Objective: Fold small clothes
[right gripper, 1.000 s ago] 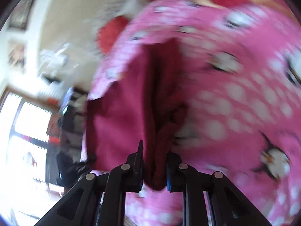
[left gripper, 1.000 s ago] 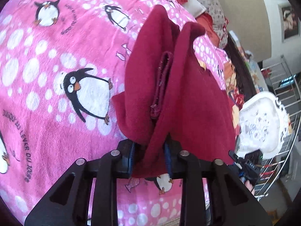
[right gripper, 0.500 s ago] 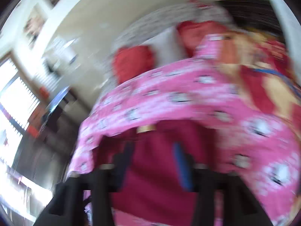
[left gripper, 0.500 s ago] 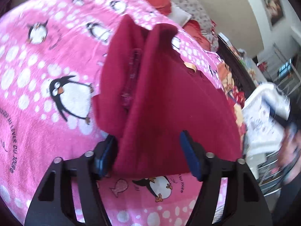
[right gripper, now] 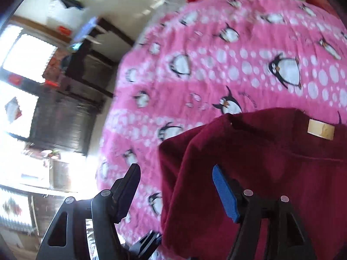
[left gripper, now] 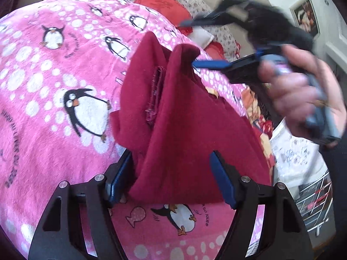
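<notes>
Garment: a dark red small garment [left gripper: 186,130] lies in a rumpled, peaked heap on the pink penguin blanket [left gripper: 54,86], centre of the left wrist view.
Left gripper [left gripper: 171,177]: jaws wide, straddling the near hem at 6 o'clock, holding nothing.
Right gripper [right gripper: 180,186]: jaws wide, empty; the cloth sits at 4 o'clock in its view.
Advice: likely best to flatten the heap, then pinch matching corners before folding.
</notes>
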The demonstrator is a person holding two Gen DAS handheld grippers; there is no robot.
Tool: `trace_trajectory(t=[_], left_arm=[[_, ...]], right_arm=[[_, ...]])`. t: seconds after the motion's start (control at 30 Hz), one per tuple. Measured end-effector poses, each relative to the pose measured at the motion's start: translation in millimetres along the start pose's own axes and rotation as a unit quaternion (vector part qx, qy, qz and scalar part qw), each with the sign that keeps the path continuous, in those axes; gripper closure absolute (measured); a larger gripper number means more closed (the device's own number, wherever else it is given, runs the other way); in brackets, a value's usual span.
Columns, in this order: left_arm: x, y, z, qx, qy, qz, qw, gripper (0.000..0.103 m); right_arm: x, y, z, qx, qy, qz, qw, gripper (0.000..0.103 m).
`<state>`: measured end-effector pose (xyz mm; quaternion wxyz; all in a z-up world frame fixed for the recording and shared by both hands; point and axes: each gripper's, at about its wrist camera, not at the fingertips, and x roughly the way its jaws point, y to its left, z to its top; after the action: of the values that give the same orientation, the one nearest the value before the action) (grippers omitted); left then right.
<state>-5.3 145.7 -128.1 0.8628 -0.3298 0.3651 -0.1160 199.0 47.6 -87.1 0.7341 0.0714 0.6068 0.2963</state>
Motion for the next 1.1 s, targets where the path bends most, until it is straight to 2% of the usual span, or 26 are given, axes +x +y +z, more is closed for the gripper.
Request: trace_trajectory(t=[0.1,0.2,0.37,0.53,0.7,0.73,0.8,0.83,0.87,0.9,1.03,1.1], left_arm=[[-8.8,4.9,0.0,-0.007,-0.012,0.001,0.9999,0.031],[-17.2,12.9,2.2,-0.015,-0.024,-0.001,0.9996,0.031],[-17.8,20.8,4.5,-0.021,-0.021,-0.016,0.9994,0.031],[-14.0,17.5,5.2,-0.006,-0.016,-0.017,0.9997,0.031],[-13.4,20.7,10.3,-0.027,0.000,-0.073,0.9969,0.031],[-13.7,21.4,10.7,-0.032,0.002,-0.082,0.9961,0.032],[-13.1,23.6,12.0,-0.040,0.003,-0.086,0.9955,0.035],[-11.8,23.5,12.5,-0.043,0.006,-0.085,0.9955,0.037],[-10.2,24.3,13.1,-0.046,0.008,-0.082,0.9955,0.041],[-8.1,23.2,13.9,-0.047,0.011,-0.075,0.9960,0.043],[-14.6,17.4,11.8,-0.038,0.003,-0.041,0.9984,0.044],[-19.7,16.5,9.7,-0.039,-0.010,-0.018,0.9990,0.042]], right_arm=[[27.3,8.3,15.1,0.004,0.028,-0.061,0.998,0.036],[54.4,16.6,25.9,0.005,0.078,-0.073,0.994,0.036],[83.4,40.0,35.0,-0.019,0.104,-0.126,0.986,0.034],[113.3,63.3,41.2,-0.064,0.131,-0.221,0.964,0.033],[132.1,70.9,41.3,-0.098,0.148,-0.280,0.943,0.033],[132.0,70.5,40.3,-0.102,0.146,-0.284,0.942,0.036],[127.2,69.3,37.0,-0.104,0.137,-0.287,0.942,0.057],[121.8,68.5,35.0,-0.104,0.132,-0.281,0.945,0.063],[113.5,66.3,30.0,-0.102,0.128,-0.270,0.949,0.075],[102.5,63.9,29.7,-0.090,0.116,-0.254,0.956,0.082],[58.9,54.3,24.7,-0.071,0.076,-0.211,0.972,0.085],[40.4,47.2,20.8,-0.065,0.066,-0.201,0.975,0.086]])
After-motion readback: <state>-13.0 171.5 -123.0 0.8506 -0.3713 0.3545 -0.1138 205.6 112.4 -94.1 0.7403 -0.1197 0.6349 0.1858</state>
